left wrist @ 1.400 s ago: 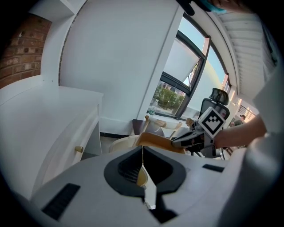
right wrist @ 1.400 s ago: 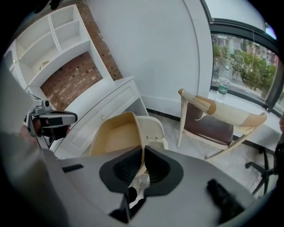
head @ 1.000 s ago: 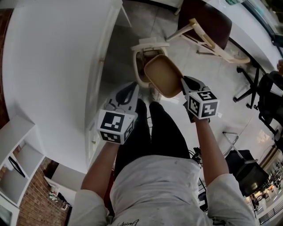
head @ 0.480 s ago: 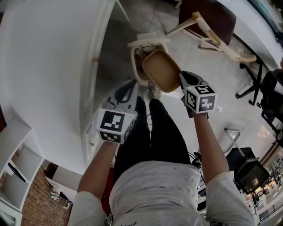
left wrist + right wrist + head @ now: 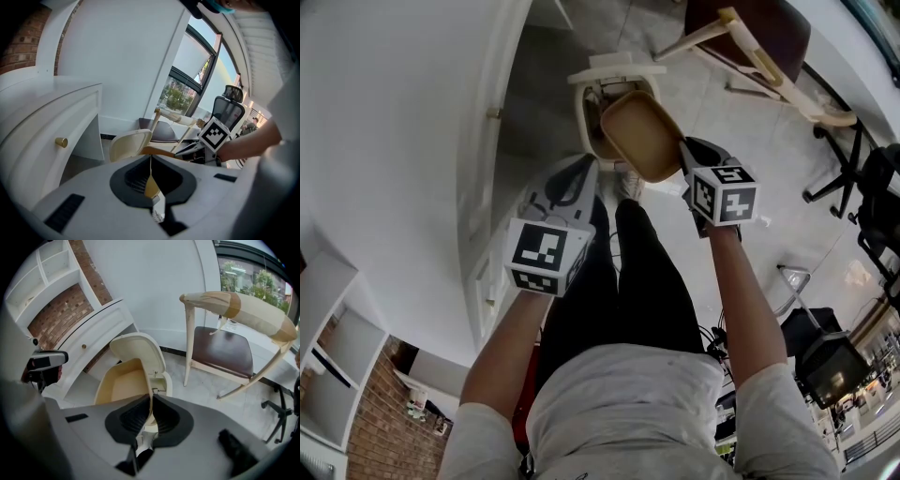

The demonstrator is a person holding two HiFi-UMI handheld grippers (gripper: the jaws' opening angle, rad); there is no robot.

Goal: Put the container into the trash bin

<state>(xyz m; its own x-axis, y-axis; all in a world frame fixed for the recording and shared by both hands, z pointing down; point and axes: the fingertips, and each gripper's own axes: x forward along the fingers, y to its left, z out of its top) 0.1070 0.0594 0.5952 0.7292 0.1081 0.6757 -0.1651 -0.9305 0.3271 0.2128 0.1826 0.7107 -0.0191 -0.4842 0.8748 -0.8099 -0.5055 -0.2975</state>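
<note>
Tan container (image 5: 639,136) hangs tilted over the open white trash bin (image 5: 587,127) on the floor. Its near rim is clamped by the right gripper (image 5: 686,155). The left gripper (image 5: 581,178) is just to its left and not touching it.

In the left gripper view, the left gripper (image 5: 150,159) has its jaws pressed together on nothing.

In the right gripper view, the right gripper (image 5: 151,401) pinches the container (image 5: 119,380) by its thin wall. The container is in front of the bin's raised lid (image 5: 140,352), and a chair (image 5: 225,348) stands nearby.
</note>
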